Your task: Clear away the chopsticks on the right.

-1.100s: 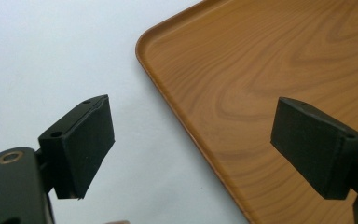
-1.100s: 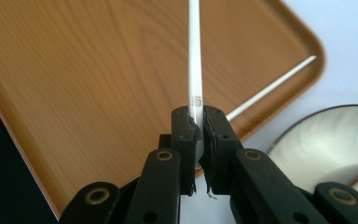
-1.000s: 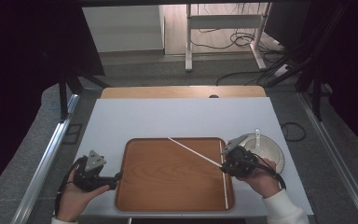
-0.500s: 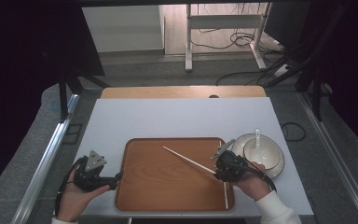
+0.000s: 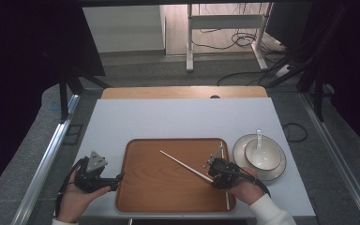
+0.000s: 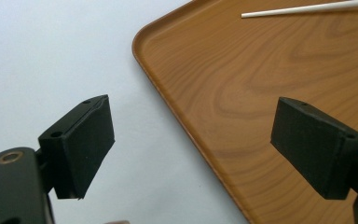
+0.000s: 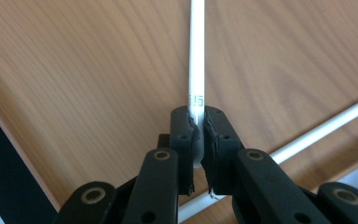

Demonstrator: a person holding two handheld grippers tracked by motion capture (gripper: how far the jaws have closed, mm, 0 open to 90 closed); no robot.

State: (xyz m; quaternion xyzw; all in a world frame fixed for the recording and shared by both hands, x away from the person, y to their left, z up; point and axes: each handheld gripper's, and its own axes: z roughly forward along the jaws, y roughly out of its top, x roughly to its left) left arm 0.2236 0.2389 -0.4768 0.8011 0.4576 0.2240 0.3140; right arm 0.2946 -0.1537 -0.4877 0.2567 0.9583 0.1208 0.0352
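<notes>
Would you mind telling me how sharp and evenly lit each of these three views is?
High view: the white table and wooden tray are evenly lit, the surroundings dark, fine detail soft. Left gripper view: the tray rim is fairly sharp, the near pads slightly soft. Right gripper view: the held chopstick and wood grain are crisp, with no glare.
</notes>
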